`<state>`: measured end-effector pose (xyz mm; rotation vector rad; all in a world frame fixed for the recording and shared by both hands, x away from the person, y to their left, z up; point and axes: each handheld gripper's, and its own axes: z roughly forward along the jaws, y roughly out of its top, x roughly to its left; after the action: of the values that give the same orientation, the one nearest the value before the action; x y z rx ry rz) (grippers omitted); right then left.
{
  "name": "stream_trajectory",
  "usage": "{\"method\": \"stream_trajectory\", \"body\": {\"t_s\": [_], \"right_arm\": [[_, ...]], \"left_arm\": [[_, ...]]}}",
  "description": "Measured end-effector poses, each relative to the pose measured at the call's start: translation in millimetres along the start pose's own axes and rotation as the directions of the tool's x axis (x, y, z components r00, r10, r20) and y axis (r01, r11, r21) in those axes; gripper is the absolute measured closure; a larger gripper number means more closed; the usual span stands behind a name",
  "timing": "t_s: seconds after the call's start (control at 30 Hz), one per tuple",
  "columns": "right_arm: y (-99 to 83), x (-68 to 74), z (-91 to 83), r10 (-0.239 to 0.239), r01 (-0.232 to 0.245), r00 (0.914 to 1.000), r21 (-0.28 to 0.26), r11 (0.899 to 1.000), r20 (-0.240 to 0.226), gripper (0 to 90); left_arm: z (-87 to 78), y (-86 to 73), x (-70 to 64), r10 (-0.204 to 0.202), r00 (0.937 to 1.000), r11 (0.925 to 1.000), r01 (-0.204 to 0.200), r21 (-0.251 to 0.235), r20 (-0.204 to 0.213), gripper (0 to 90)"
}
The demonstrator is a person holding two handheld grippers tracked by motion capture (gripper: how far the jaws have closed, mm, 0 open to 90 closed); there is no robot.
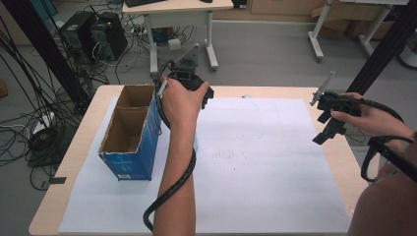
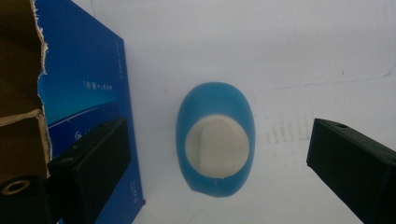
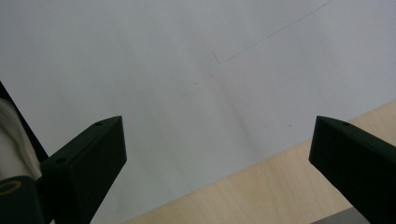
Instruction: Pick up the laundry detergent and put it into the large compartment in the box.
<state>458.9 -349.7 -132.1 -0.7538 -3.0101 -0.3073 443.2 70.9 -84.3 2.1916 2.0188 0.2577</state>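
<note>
Hovering wide-open, left tongs (image 2: pixel 217 154) straddle the blue egg-shaped object (image 2: pixel 215 138) beside the blue carton (image 2: pixel 88 88); a jaw may snag that carton. Right tongs (image 3: pixel 217 154) wide, idle.

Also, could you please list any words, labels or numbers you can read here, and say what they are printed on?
Blue box: small white print on its side, too small and blurred to read.
Blue box: faint white marks low on its end, unreadable.
White paper: pen lines and smudges, no words.
Nothing can be quoted.
</note>
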Motion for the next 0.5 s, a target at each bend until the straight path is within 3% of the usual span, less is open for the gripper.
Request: {"method": "stream_trajectory", "body": {"t_s": [0.5], "right_arm": [[0.9,11.5,-11.9,-0.032,0.032,0.9995,-0.010,0.999,0.006,4.0]], "left_arm": [[20.8,6.2,-5.2,0.005,1.0000,0.9994,-0.005,0.035,0.000,10.4]]}}
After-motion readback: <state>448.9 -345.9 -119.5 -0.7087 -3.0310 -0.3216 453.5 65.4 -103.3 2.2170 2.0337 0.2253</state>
